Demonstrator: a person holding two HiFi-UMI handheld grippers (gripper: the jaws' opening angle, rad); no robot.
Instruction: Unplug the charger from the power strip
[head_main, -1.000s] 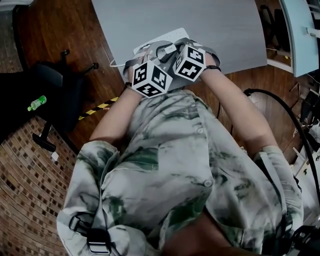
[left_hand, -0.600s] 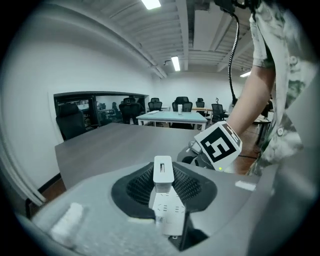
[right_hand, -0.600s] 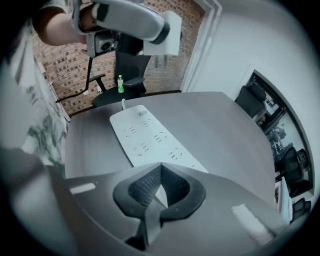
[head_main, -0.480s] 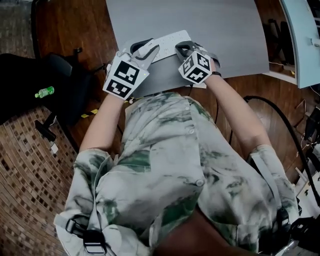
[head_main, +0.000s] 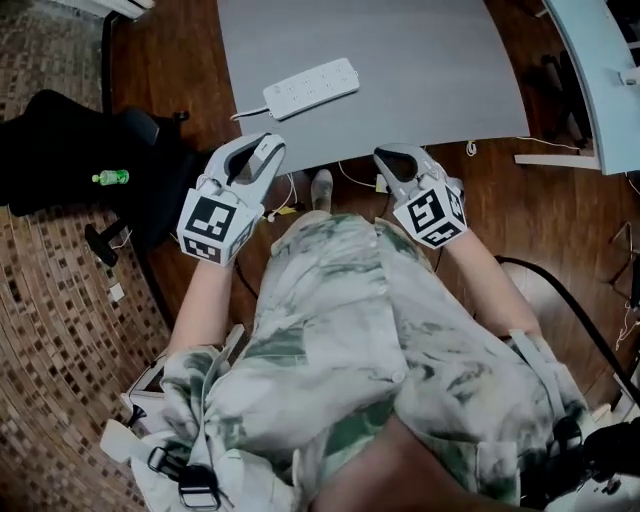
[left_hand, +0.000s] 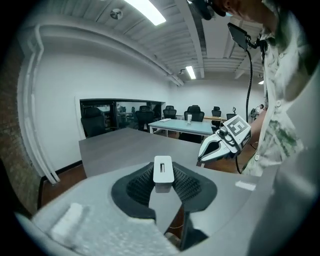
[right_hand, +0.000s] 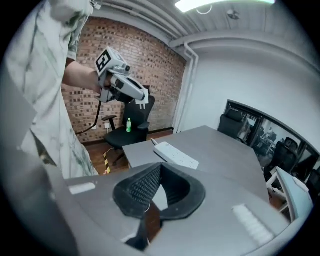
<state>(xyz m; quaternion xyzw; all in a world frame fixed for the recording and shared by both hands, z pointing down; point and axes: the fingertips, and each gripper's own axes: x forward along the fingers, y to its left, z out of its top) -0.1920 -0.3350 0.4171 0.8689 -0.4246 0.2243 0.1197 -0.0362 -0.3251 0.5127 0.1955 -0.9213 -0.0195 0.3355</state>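
- The grey table (head_main: 420, 80) stands at the person's twelve o'clock, and both grippers are held off its near edge, in front of the chest.
- A black office chair (head_main: 150, 180) sits at about ten o'clock on the wood floor.
- The white power strip (head_main: 310, 88) lies flat on the table at eleven o'clock, well apart from both grippers, with nothing plugged into the sockets I can see.
- The left gripper (head_main: 262, 150) stands fairly wide, its black pads (left_hand: 187, 185) clamped on either side of the charger.
- The right gripper (head_main: 390, 158), at one o'clock, is spread in an open V with nothing between its pads (right_hand: 141, 187).
- The charger (left_hand: 163, 170), a small white block, sits upright between the left jaws, clear of the strip.
- A green bottle (head_main: 110, 178) rests on the chair.
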